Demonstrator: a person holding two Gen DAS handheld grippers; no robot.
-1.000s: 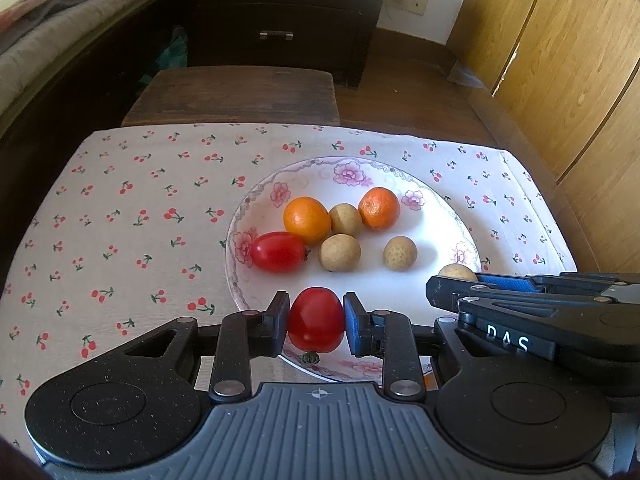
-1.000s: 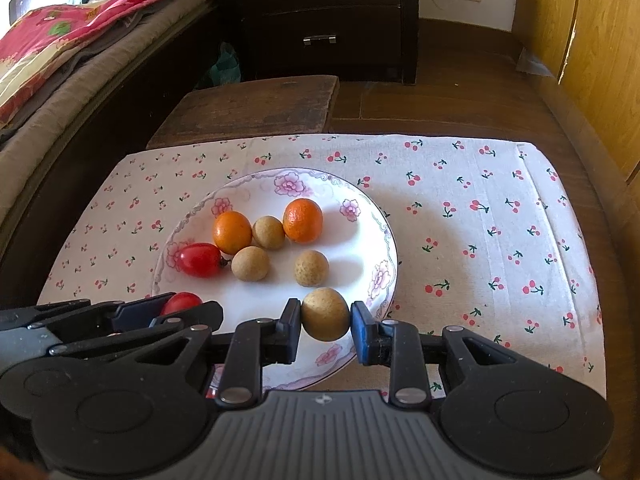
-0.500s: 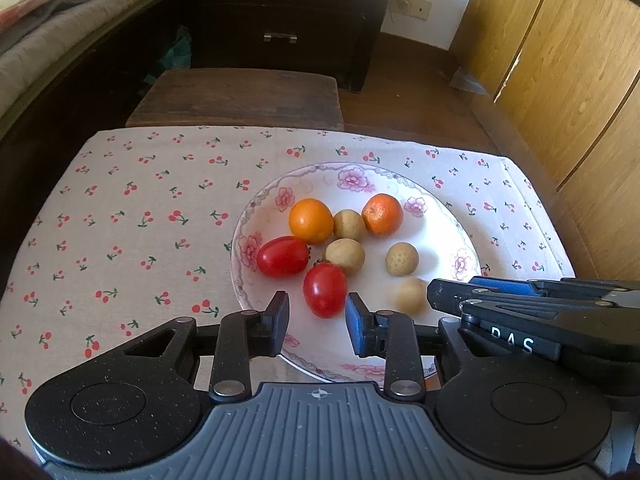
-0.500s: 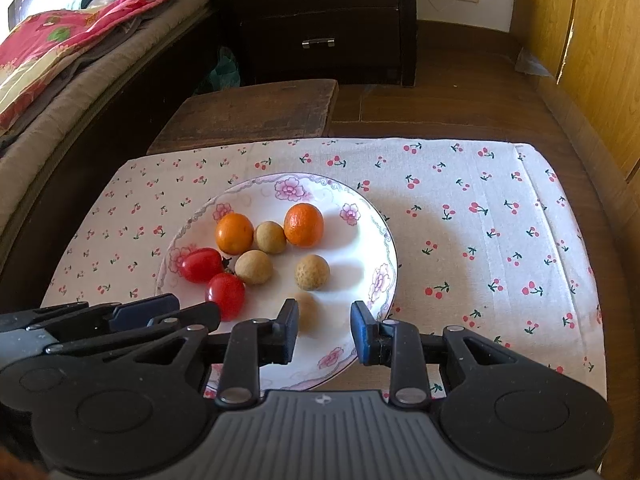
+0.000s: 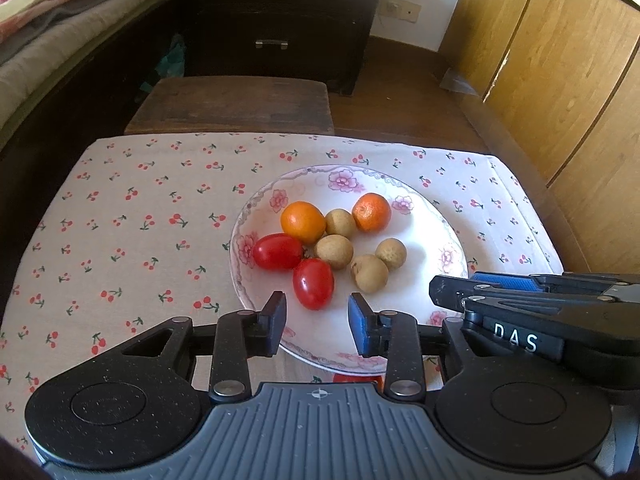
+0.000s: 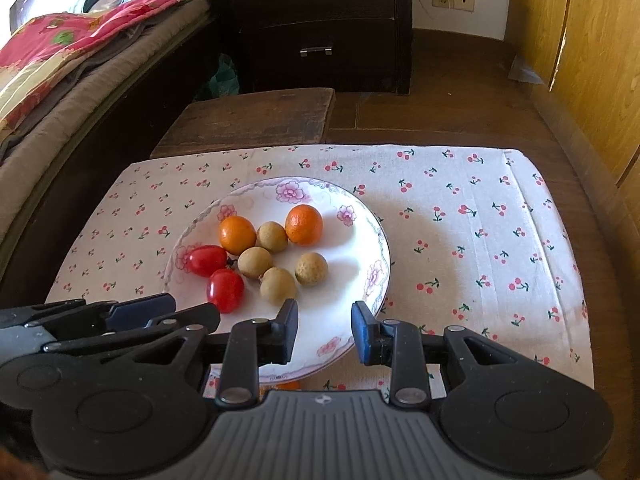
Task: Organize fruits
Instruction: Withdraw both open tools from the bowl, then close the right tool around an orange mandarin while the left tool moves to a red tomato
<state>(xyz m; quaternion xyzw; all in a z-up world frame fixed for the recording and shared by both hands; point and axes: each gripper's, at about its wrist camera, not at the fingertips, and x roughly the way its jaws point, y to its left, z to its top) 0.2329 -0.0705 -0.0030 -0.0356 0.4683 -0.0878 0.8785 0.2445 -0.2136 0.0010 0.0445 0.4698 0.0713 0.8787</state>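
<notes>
Left wrist view: the left gripper (image 5: 317, 323) is hanging wide open and empty, its tomato (image 5: 313, 283) released onto the plate (image 5: 430, 224). Right wrist view: the right gripper (image 6: 325, 333) is likewise gaping empty, its longan (image 6: 277, 285) now lying on the plate; both deliveries appear complete.

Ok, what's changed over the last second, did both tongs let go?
Yes. The left tongs released the cherry tomato, now on the plate beside the other tomato. The right tongs released the longan, now near the other longans. Both tongs opened and drew back toward the plate's near rim. The two oranges, the three other longans and the plate stayed put.
</notes>
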